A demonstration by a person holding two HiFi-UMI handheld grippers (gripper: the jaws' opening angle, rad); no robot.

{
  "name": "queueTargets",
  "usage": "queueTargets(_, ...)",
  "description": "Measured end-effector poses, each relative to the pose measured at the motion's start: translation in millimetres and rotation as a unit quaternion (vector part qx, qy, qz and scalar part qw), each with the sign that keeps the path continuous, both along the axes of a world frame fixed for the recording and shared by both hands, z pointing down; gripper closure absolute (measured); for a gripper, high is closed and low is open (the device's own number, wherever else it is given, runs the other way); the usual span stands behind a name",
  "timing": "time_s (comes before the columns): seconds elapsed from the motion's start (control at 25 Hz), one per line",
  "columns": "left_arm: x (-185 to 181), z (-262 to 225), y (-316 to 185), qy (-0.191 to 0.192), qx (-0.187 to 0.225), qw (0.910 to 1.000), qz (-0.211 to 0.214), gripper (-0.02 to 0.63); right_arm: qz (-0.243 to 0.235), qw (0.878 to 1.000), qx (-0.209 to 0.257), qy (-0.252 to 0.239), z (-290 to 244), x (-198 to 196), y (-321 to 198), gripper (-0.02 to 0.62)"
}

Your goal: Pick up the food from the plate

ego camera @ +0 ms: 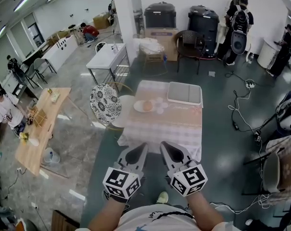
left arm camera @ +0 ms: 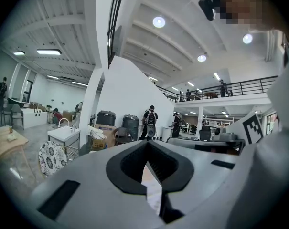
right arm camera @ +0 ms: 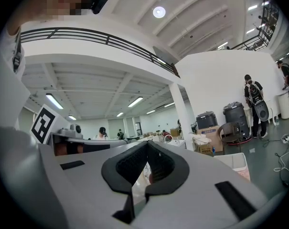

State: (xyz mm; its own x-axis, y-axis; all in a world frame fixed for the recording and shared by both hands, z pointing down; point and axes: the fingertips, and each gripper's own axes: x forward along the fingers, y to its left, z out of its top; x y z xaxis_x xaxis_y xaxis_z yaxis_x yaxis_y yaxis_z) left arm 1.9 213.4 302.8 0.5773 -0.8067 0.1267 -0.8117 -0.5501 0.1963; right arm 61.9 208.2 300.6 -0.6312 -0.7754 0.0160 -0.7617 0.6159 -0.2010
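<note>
A small table with a pink checked cloth (ego camera: 169, 129) stands ahead of me in the head view. On its far left part lies a white plate (ego camera: 138, 108) with a round orange-brown piece of food (ego camera: 147, 106) on it. My left gripper (ego camera: 144, 146) and right gripper (ego camera: 163, 145) hang side by side just short of the table's near edge, well away from the plate. Both are shut with nothing between the jaws. In the left gripper view the left gripper (left arm camera: 147, 144) shows its tips meeting; in the right gripper view the right gripper (right arm camera: 147, 144) looks the same, with a sliver of the food (right arm camera: 150, 176) behind it.
A grey lidded tray (ego camera: 184, 93) sits at the table's far right, pale clear pieces (ego camera: 160, 105) beside the plate. A patterned round chair (ego camera: 106, 103) stands at the table's left, a wooden table (ego camera: 39, 124) further left. Cables (ego camera: 241, 114) and a chair (ego camera: 272, 170) lie right. People stand at the back.
</note>
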Motion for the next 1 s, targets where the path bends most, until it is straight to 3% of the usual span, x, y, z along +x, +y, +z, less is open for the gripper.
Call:
queueTargets(0.56, 11.0, 10.6, -29.4, -0.004, -0.004, 1.0, -0.001, 0.6, 0.007, 1.0, -0.012, -0.008, 11.1, 11.6, -29.4, 0.581)
queueTargets(1.0, -11.4, 30.0, -107.9, 0.001, -0.014, 0.9997, 0.021, 0.6, 0.029, 0.999, -0.02, 0.004, 23.9, -13.0, -104.7, 0.581)
